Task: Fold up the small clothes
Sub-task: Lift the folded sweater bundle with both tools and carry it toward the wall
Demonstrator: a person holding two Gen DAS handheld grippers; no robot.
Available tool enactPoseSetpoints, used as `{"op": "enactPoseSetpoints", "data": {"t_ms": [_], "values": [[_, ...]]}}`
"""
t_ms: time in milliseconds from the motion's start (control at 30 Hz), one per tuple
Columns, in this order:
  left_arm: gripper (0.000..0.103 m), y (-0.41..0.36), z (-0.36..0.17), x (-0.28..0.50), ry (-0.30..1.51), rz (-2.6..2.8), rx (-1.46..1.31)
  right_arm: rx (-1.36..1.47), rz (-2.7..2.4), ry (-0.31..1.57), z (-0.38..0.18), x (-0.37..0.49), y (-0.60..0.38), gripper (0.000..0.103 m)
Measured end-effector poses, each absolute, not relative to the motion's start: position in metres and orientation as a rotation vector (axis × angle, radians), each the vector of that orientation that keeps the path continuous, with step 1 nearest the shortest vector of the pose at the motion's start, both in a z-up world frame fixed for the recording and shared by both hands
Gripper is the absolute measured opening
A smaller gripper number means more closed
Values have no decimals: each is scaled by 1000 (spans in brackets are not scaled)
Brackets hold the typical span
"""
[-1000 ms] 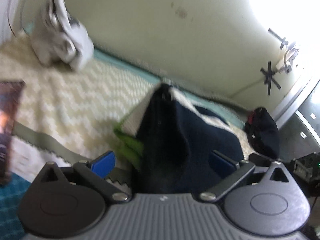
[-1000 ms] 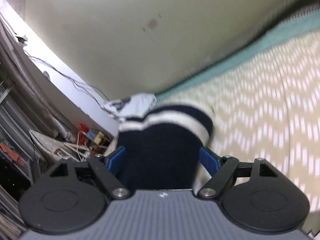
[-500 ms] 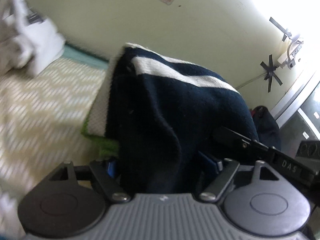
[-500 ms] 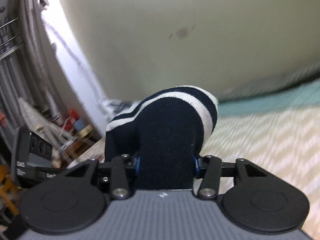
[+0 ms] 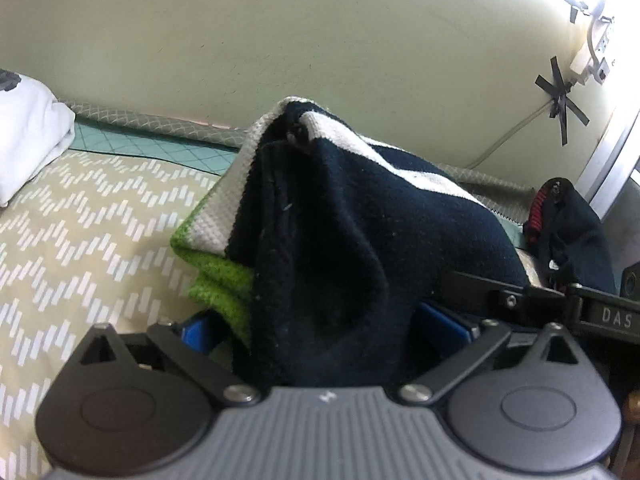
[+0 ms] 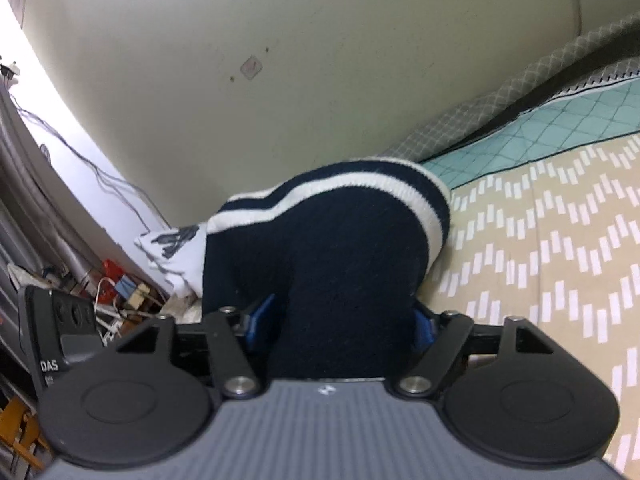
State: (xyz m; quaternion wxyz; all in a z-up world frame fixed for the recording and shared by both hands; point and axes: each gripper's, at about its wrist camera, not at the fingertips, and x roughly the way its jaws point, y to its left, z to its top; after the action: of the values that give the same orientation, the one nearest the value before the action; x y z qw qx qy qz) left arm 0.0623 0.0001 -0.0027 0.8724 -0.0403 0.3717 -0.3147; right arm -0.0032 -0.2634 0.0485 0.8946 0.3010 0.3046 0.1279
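Landmark: bedspread [image 5: 80,216], beige with a white chevron pattern, seen again in the right wrist view [image 6: 560,240]
Garment: navy knit garment [image 5: 340,248] with white stripes and a lime-green edge, lifted above the bedspread and bunched between both tools; in the right wrist view [image 6: 344,264] its striped hem arches over the bedspread
Left gripper [image 5: 320,328]: blue fingers [image 5: 192,330] narrowed onto a thick fold of the garment, cloth filling the gap between them
Right gripper [image 6: 340,320]: blue fingers [image 6: 260,316] pressed against both sides of a navy fold, gripping it
White folded cloth [image 5: 28,136]: lies at the far left corner of the bedspread, apart from the garment
Dark bag [image 5: 576,232]: beyond the bedspread's right end, near the wall
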Motion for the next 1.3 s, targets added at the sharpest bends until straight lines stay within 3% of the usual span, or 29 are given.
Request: {"op": "enactPoseSetpoints", "data": {"t_ms": [267,533,633,1300], "values": [[103,9,-3,65,784,-709,-78,615,307,661,47,2,-257,85],[103,6,-4,62,774,-702,-71,597,314,667,46,1,-257,87],[103,6,-3,62,774,-703,-69,611,322,665,46,1,-257,95],[103,6,-2,60,775,-673,-59,623,338,641,45,0,-260,97]]}}
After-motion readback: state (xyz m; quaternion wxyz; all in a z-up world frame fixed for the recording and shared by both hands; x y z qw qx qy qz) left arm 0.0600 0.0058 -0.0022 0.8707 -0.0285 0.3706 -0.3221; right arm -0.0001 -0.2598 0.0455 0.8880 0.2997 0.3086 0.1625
